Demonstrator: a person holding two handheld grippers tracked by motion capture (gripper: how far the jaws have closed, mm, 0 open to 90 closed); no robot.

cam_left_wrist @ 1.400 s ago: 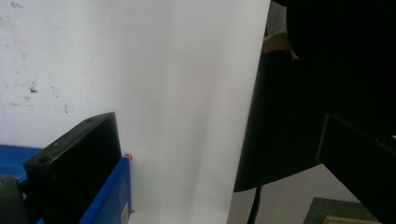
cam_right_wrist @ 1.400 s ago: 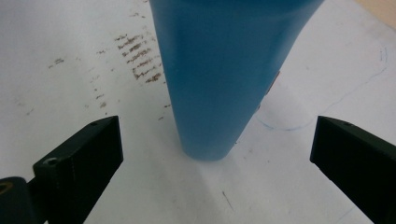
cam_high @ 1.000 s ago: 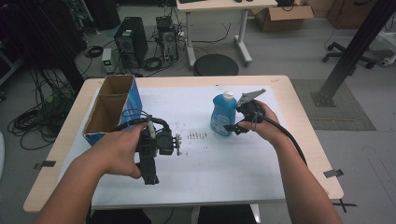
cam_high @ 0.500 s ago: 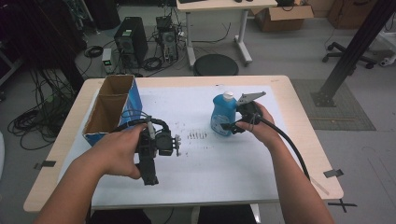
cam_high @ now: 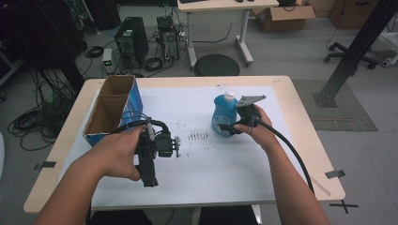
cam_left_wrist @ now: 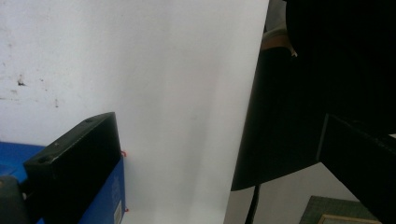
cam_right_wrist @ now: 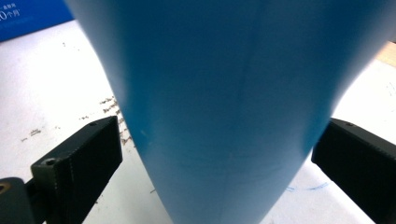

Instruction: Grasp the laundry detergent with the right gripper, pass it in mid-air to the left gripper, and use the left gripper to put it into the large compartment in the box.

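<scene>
We see a blue bottle (cam_high: 224,117) w/ a white cap standing upright on the white sheet (cam_high: 211,164) that covers the wooden table (cam_high: 300,122), right of centre, just past a patch of small dark marks (cam_high: 198,136). The right gripper (cam_high: 233,127) sits at the bottle's lower right side, the person's right hand (cam_high: 256,129) wrapped round its body and the black cable (cam_high: 291,150) trailing back toward the near edge. In the right gripper view the bottle (cam_right_wrist: 229,107) stands between the two black jaws, which are spread wide: a strip of white sheet shows between each jaw and the bottle, so no pinch on it. The left gripper (cam_high: 149,176) is held by the left hand (cam_high: 119,152) over the sheet's left part, near the open blue cardboard box (cam_high: 110,110) and well apart from the bottle; it points back toward the person's edge of the table. In the left gripper view its jaws are likewise wide apart w/ nothing between them but white sheet (cam_left_wrist: 154,93), and the blue box wall (cam_left_wrist: 109,196) shows behind the left jaw.
</scene>
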